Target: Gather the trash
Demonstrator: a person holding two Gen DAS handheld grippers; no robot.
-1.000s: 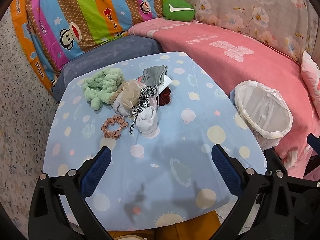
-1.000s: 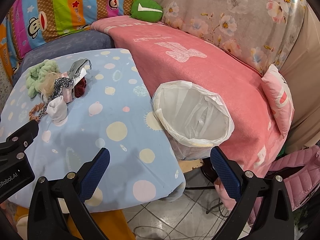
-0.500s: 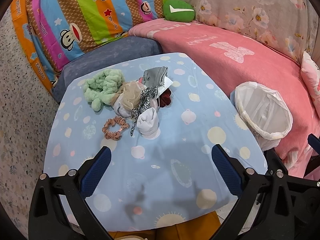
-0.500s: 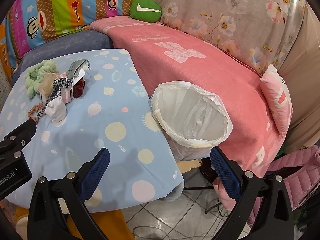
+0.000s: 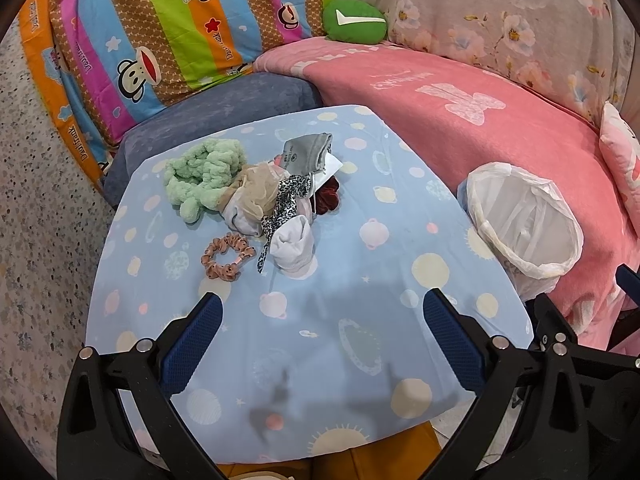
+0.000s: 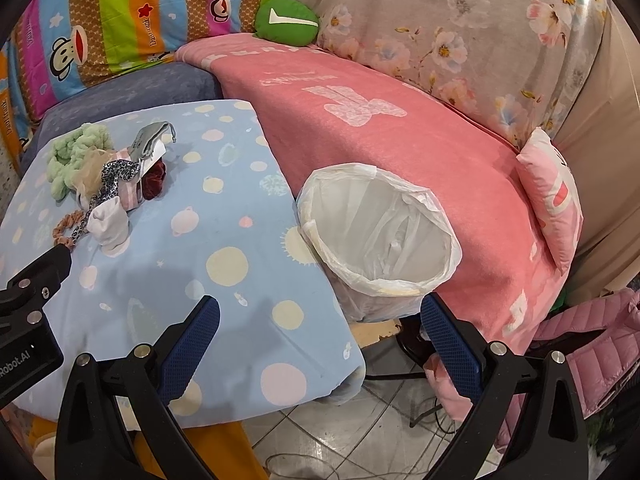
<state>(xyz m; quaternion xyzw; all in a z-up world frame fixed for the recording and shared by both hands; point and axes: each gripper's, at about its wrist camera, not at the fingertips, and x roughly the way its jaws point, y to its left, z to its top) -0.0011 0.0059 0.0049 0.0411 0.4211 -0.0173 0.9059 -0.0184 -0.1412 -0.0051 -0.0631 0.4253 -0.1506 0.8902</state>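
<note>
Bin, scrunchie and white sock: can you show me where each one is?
Bin [image 6: 440,276], right wrist view, on its bag-lined front rim.
Scrunchie [image 5: 218,269], left wrist view, on the ruffled ring's lower side.
White sock [image 5: 294,242], left wrist view, on its rolled middle.

Home living room — blanket-draped sofa, cushions.

The left wrist view looks forward and down between its spread jaws at the middle of the counter, from above its near edge. The right wrist view sits more to the right, above the counter corner, and faces the lined bin and the pink sofa. Both views share the counter, the heap of small things, the bin and the sofa. The left gripper body shows at the left edge of the right view.
</note>
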